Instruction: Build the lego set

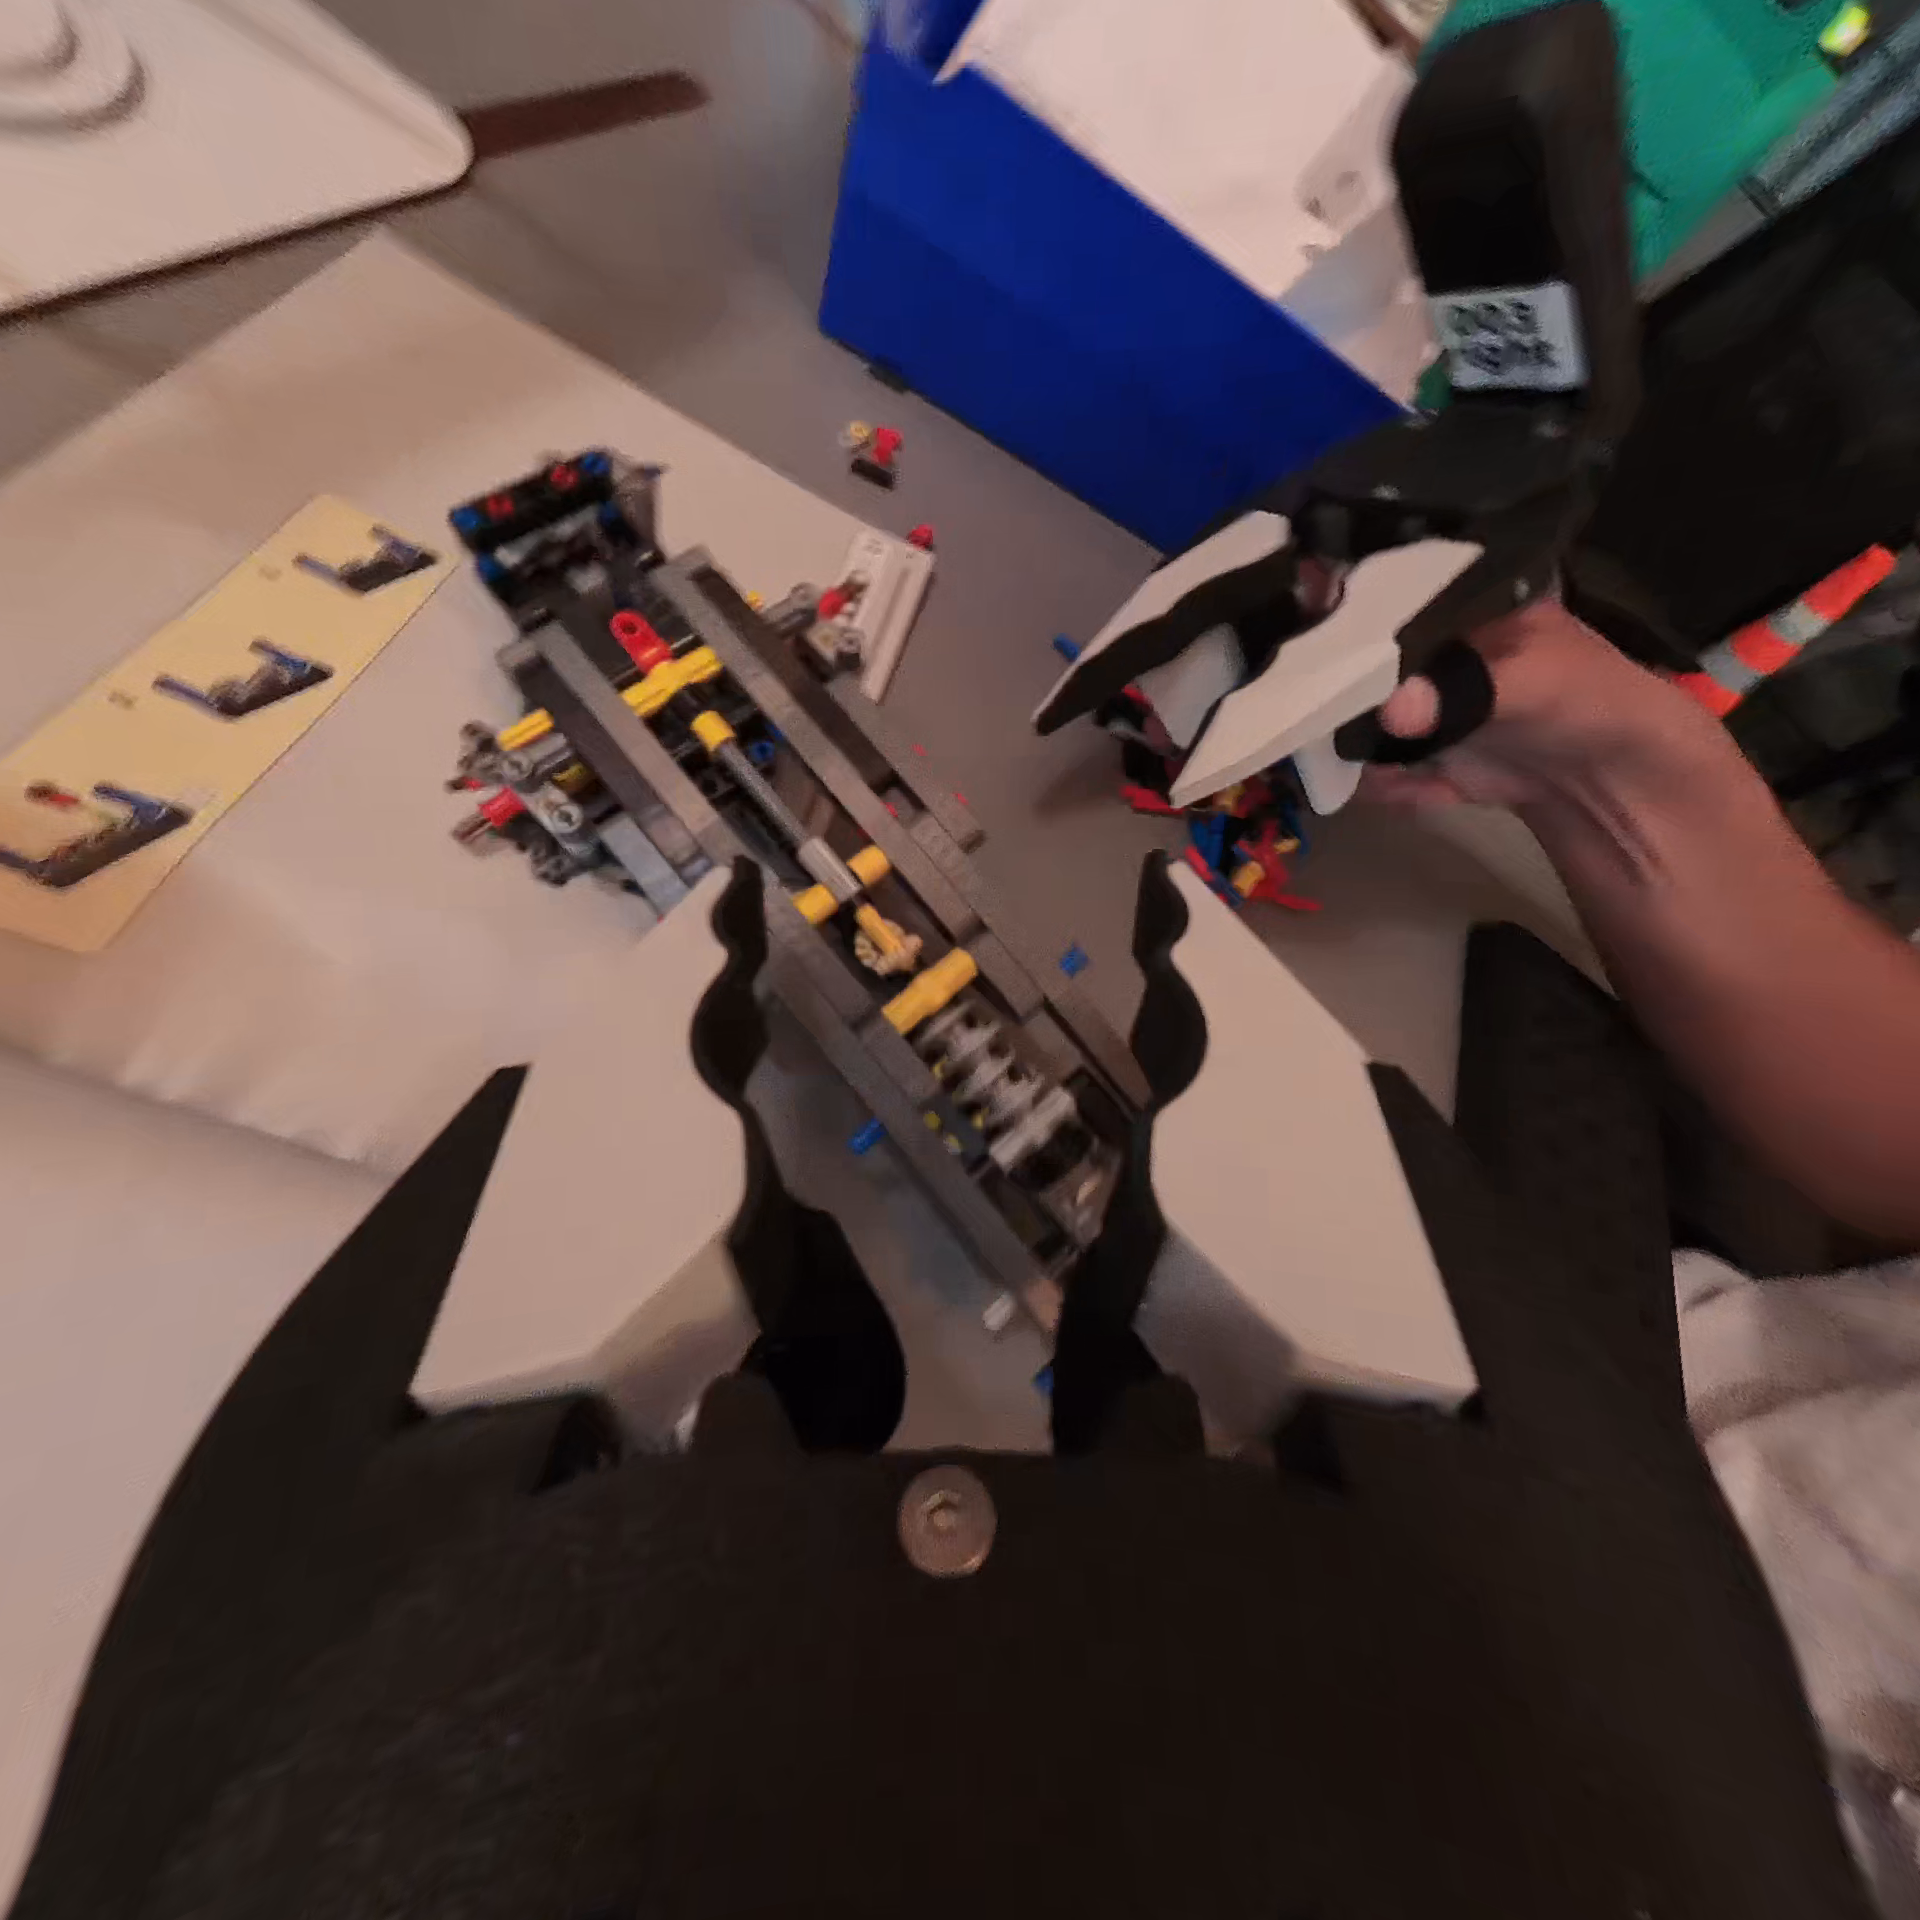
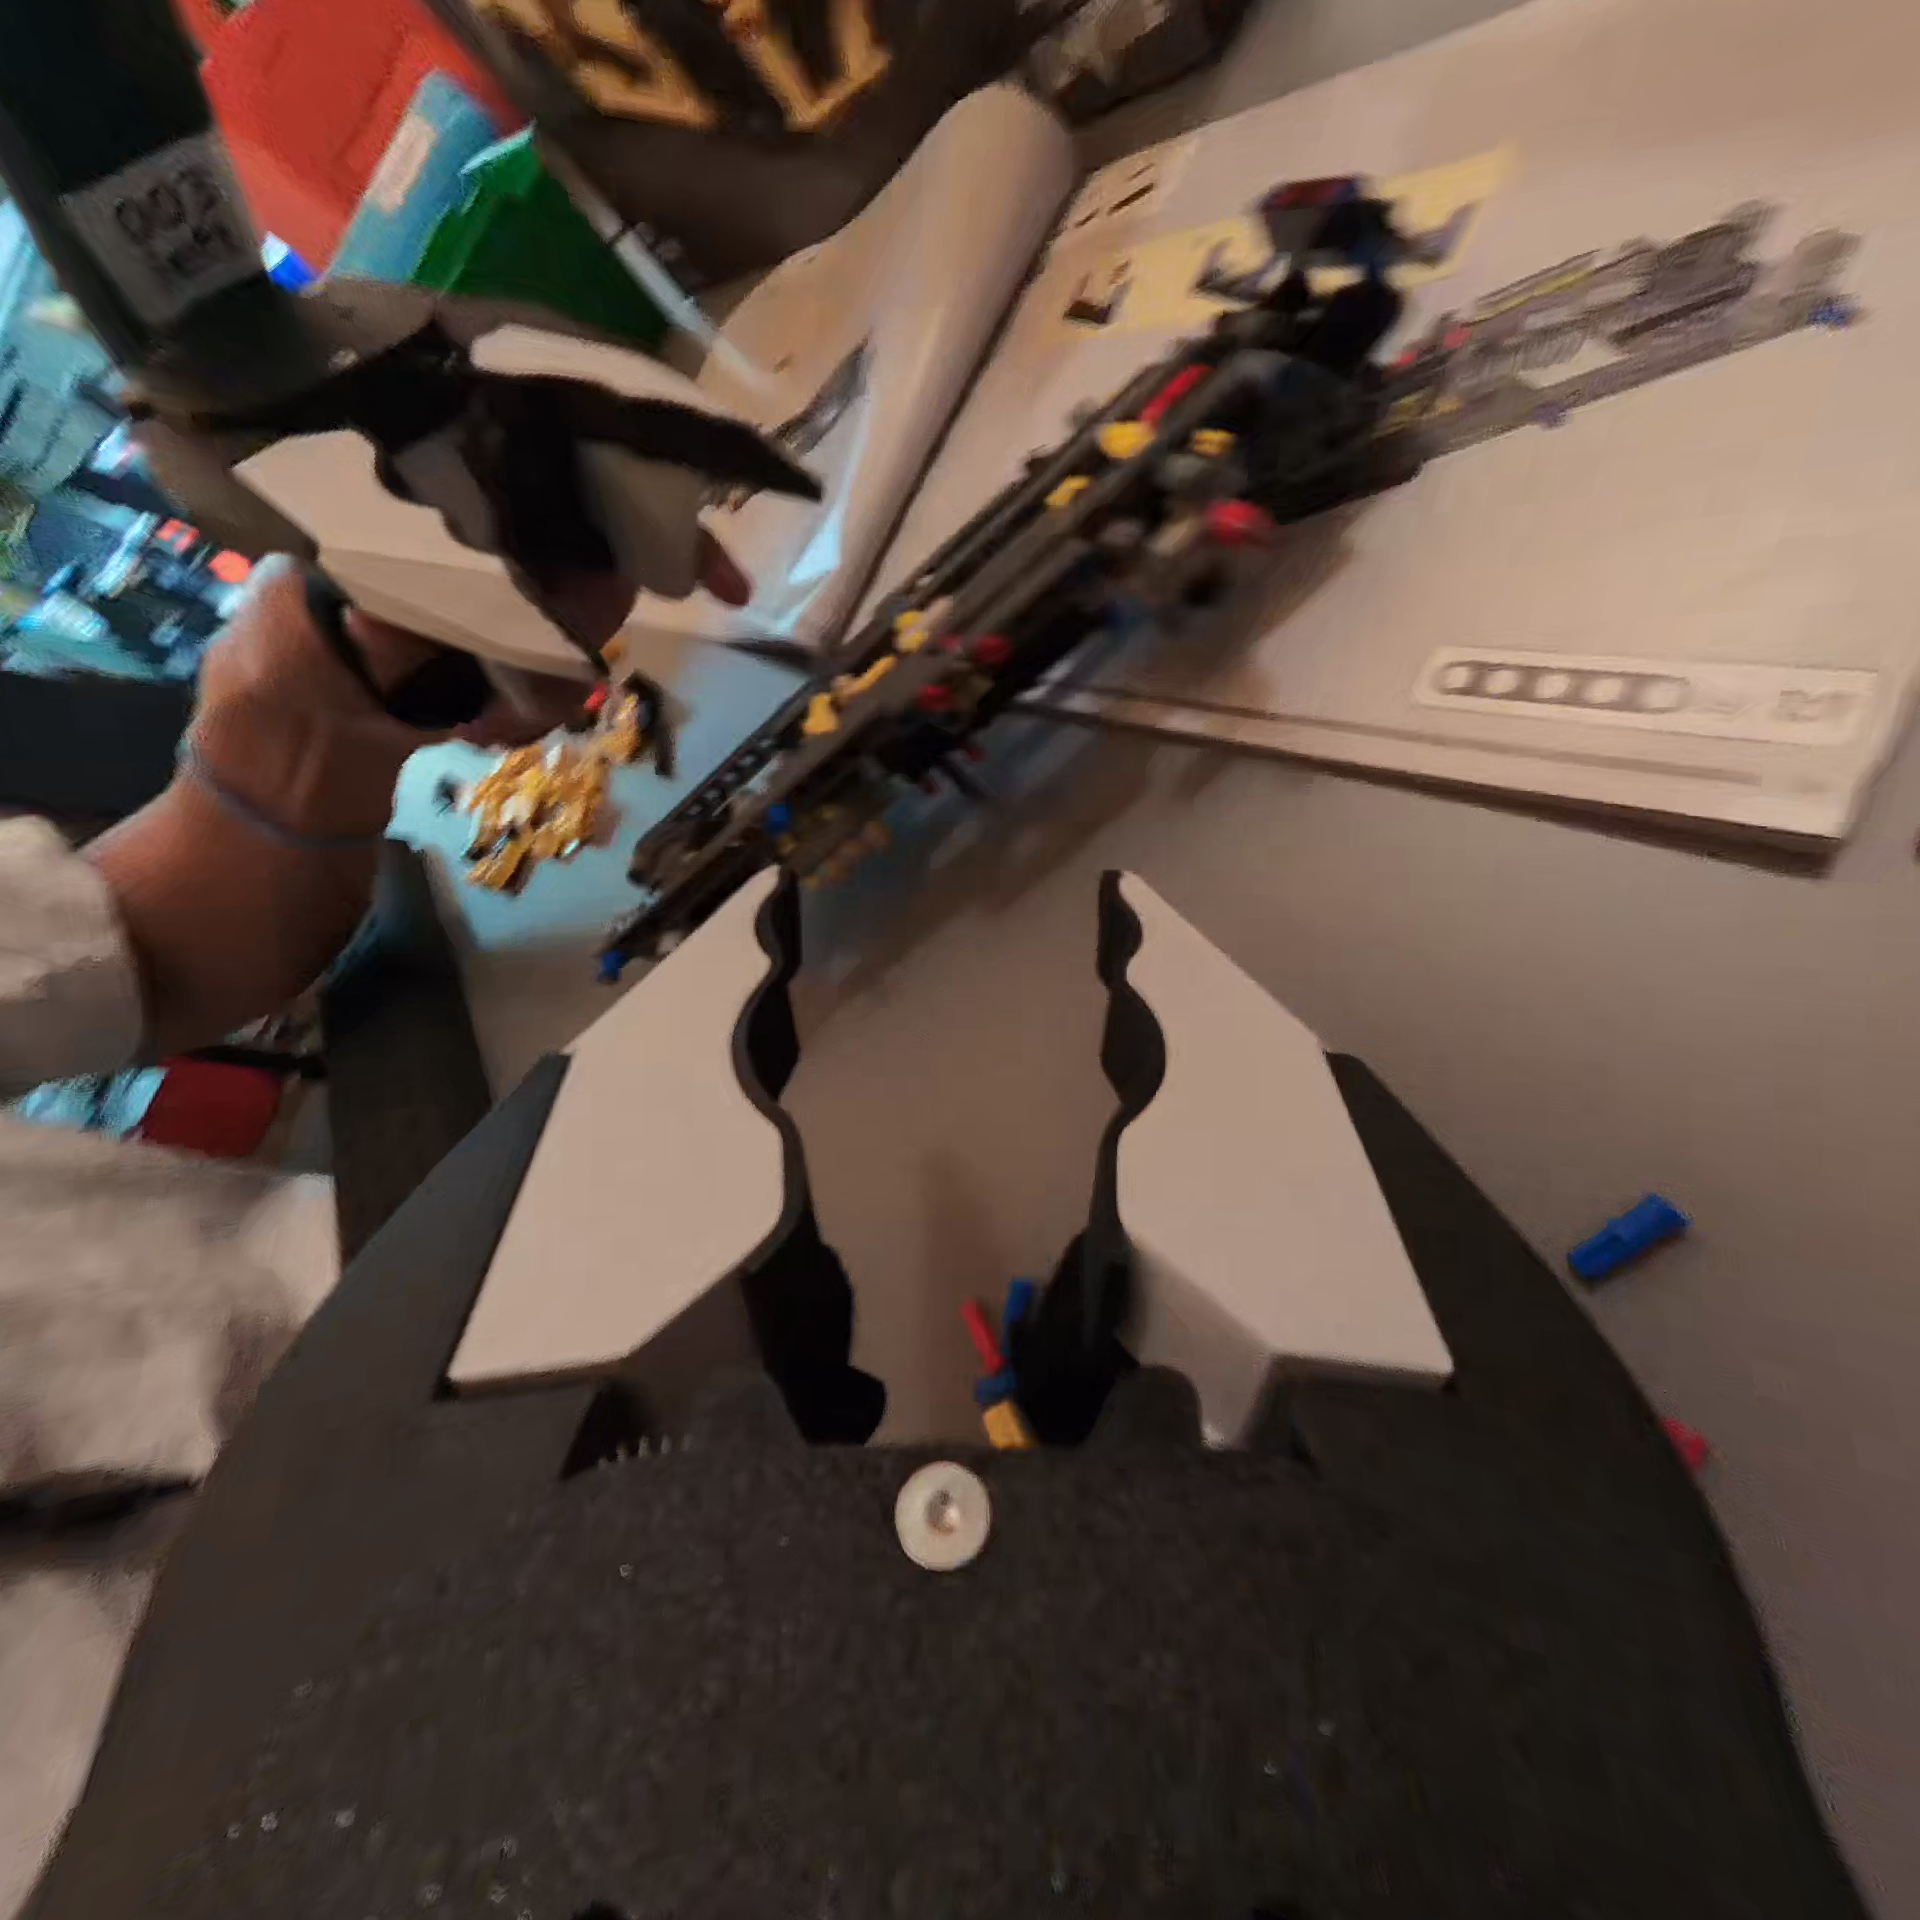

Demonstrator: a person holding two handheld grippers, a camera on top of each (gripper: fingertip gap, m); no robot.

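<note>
- Model (image 1: 790, 831): long dark-grey chassis with yellow and red pins, lying on the grey table (image 1: 987, 665), partly over the open instruction booklet (image 1: 177, 707).
- Left gripper (image 1: 945, 894): jaws apart, above the model's near end, holding nothing.
- Right gripper (image 2: 945, 914): jaws apart, empty, over bare table short of the model.
- Left wrist view only: blue box (image 1: 1060, 312), mixed loose-parts pile (image 1: 1247, 852) under the right gripper.
- Right wrist view only: yellow parts pile (image 2: 551, 790), loose blue pin (image 2: 1626, 1236).

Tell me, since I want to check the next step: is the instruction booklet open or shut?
Open: the instruction booklet lies spread, pages showing.
</note>
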